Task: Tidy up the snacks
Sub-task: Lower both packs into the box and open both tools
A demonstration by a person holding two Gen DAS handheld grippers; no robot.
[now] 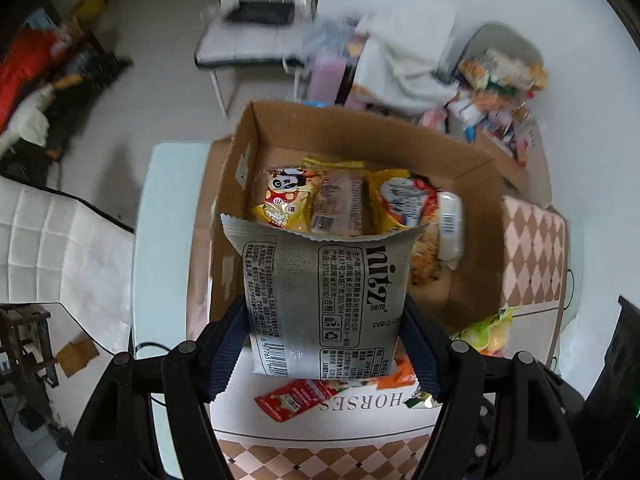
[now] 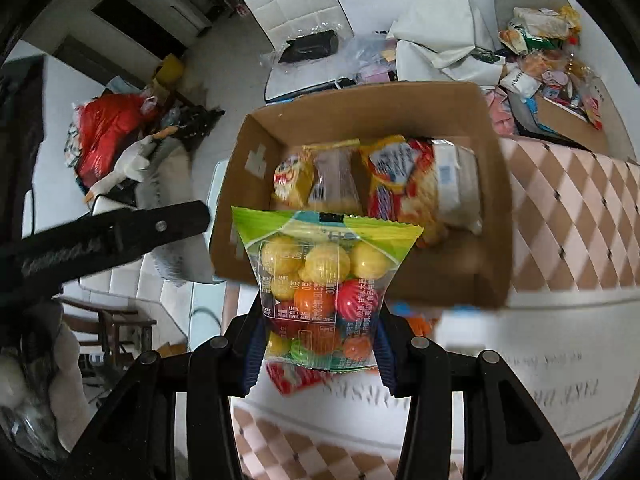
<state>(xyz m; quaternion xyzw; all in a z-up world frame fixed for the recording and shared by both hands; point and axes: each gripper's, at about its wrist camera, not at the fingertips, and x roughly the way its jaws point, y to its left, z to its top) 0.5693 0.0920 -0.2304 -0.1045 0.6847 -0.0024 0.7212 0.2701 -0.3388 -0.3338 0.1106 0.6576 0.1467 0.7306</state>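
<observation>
The left tongs (image 1: 326, 344) reach forward over the tabletop (image 1: 532, 248) with the blue pads closed on the sides of a grey packet (image 1: 320, 300), which stands upright in front of the near wall of the cardboard box (image 1: 360, 132). The right tongs (image 2: 320, 344) point the same way, narrowed onto a clear bag of coloured candy balls (image 2: 320, 280) with a green top edge, held just short of the box's near wall (image 2: 440, 284).

The box sits open on the checked tabletop, near its left edge. Inside it lie a yellow packet with a cartoon face (image 1: 286, 200), a tan bar in clear wrap (image 1: 342, 204), a red and yellow packet (image 1: 400, 200) and a white packet with a barcode (image 1: 450, 224), side by side against the far wall. A white chair (image 2: 296, 12) stands behind the box with a black object (image 2: 310, 46) on its seat. A heap of other snacks (image 2: 548, 40) lies at the far right corner, blurred and hard to sort out.

On the tabletop below the held packets lie a red sachet (image 1: 296, 396) and an orange wrapper (image 1: 400, 372), both partly covered by the grey packet. The black bar crossing the left of the right wrist view is probably the left tool (image 2: 116, 236).
</observation>
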